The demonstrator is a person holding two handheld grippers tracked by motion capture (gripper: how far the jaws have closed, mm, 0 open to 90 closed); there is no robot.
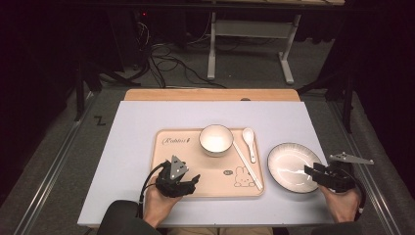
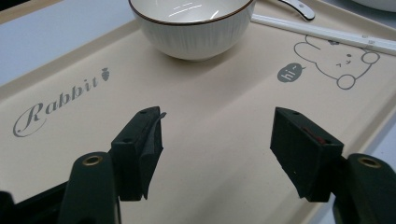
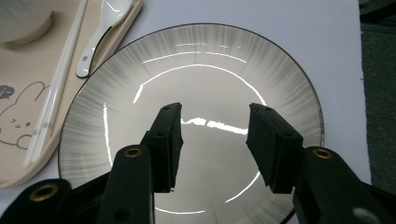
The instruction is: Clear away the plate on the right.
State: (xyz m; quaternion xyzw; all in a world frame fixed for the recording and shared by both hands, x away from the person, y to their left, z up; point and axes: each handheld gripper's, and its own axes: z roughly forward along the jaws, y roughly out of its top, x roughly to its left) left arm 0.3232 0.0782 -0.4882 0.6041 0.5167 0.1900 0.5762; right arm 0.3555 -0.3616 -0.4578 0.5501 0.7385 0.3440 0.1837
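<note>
My right tool (image 3: pixel 212 140) hangs open over the plate (image 1: pixel 292 167), which sits on the counter (image 1: pixel 132 147) just right of the tray (image 1: pixel 166 156). If I bite only the glossy rim, I think the plate could slip or tip and knock the chopsticks (image 1: pixel 247 165). My left tool (image 2: pixel 217 154) stands open above the tray, empty. The tray reads "Rabbit" and "hi~".
</note>
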